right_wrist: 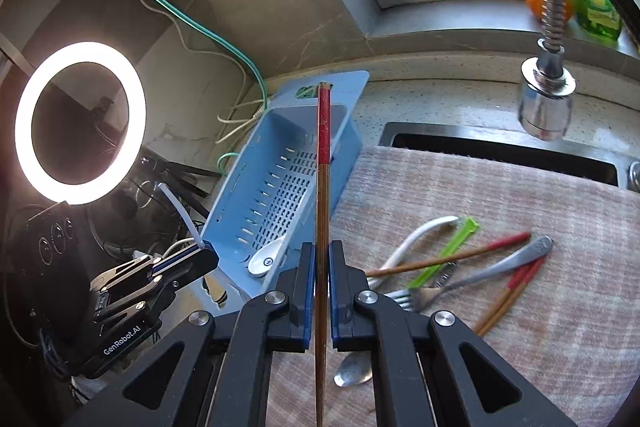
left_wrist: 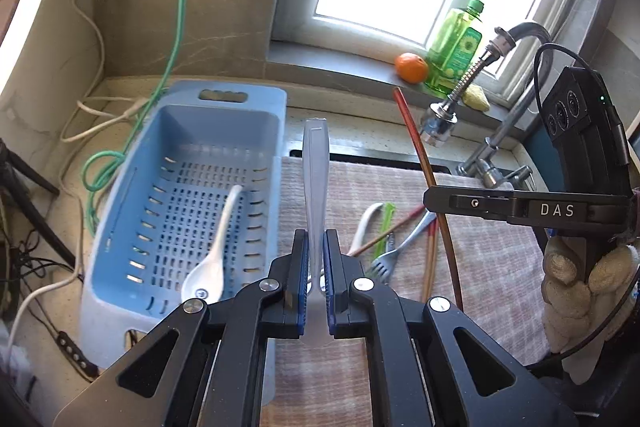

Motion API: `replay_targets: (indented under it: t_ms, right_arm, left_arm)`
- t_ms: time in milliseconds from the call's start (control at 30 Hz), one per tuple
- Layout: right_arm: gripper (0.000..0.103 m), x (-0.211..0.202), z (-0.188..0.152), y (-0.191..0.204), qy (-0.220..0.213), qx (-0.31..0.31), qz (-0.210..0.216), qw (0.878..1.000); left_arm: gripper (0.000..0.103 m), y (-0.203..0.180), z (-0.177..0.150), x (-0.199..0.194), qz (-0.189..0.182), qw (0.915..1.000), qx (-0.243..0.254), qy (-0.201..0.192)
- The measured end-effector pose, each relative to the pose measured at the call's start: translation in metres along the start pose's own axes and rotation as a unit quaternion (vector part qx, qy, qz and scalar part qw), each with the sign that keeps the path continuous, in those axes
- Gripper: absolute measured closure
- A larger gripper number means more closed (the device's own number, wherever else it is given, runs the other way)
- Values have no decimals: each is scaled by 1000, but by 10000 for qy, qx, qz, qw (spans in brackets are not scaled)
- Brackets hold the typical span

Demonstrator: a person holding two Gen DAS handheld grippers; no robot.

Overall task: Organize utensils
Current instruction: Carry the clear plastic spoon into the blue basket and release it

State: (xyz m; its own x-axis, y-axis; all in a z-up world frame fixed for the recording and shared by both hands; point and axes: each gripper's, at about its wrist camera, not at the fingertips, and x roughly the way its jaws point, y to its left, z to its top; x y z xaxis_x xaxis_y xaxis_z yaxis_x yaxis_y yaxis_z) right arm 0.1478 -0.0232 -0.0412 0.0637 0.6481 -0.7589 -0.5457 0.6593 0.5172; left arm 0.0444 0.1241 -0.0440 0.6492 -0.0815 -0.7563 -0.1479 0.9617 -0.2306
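Observation:
My left gripper (left_wrist: 316, 241) is shut on the handle of a translucent plastic utensil (left_wrist: 316, 179), which sticks up beside the blue slotted basket (left_wrist: 116, 219). A white ceramic spoon (left_wrist: 212, 259) lies in that basket. My right gripper (right_wrist: 322, 253) is shut on a brown chopstick with a red end (right_wrist: 323, 131), raised above the striped cloth (right_wrist: 520, 187). On the cloth lie a white spoon (right_wrist: 416, 233), a green utensil (right_wrist: 448, 255), loose chopsticks (right_wrist: 452, 259), a metal fork (right_wrist: 480, 277) and a metal spoon (right_wrist: 354, 371). The left gripper (right_wrist: 206, 249) shows at lower left.
The cloth covers part of a sink (right_wrist: 500, 147), and a faucet head (right_wrist: 544, 107) hangs over its right side. An orange (left_wrist: 411, 67) and a green soap bottle (left_wrist: 456, 47) stand on the windowsill. A ring light (right_wrist: 80, 123) and cables (left_wrist: 176, 27) are on the left.

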Motion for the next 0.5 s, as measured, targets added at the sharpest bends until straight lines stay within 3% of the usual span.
replay_targets:
  t_ms: [300,500]
  right_arm:
    - [97,49,36,35,121,246,441,9987]
    - [97,82,44,55,221,194,415,9987]
  left_arm:
    - [97,42,16,0,476,9988,-122,-61]
    - [97,54,20,16,534,9983,-125,183]
